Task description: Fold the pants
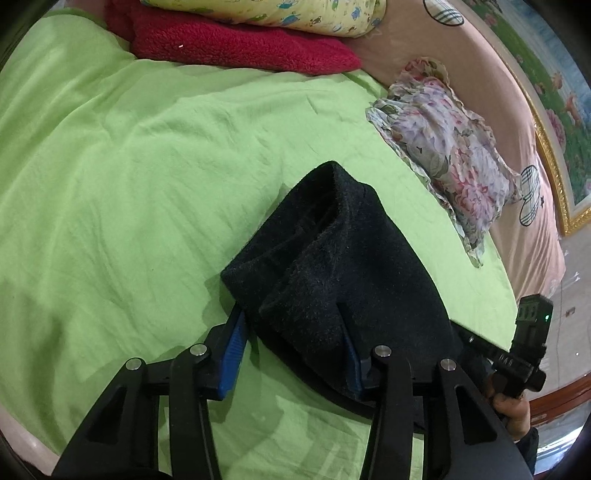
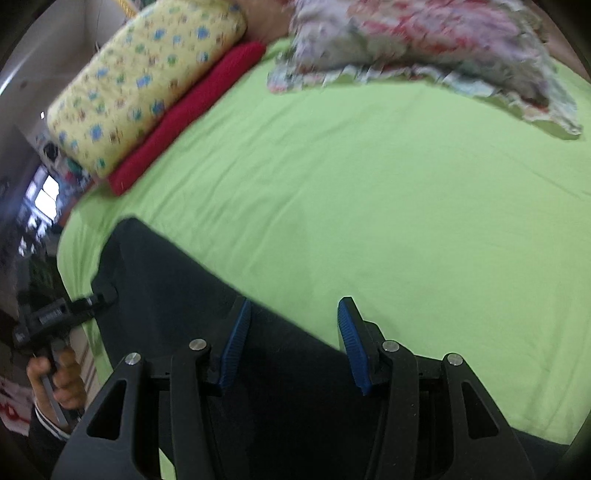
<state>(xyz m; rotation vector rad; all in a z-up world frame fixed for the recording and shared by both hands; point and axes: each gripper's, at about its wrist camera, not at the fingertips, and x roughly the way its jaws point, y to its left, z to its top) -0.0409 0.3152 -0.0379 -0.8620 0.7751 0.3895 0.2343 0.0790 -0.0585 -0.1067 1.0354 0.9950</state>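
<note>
The dark navy fleece pants [image 1: 332, 258] lie bunched on the green bed sheet [image 1: 129, 166]. In the left wrist view my left gripper [image 1: 291, 325] has its jaws apart, and the pants' near edge drapes over and between the blue pads. In the right wrist view my right gripper [image 2: 293, 325] is open above the flat dark pants [image 2: 177, 295], with no cloth pinched. The other gripper shows in each view: the right one [image 1: 524, 343] at the pants' right edge, the left one [image 2: 55, 317] at their left edge.
A red folded blanket [image 1: 240, 44] and a yellow patterned pillow [image 1: 277, 14] lie at the far edge of the bed. A floral pillow [image 1: 450, 147] lies on the right. A pink sheet [image 1: 406, 48] and a framed picture [image 1: 554, 129] lie beyond.
</note>
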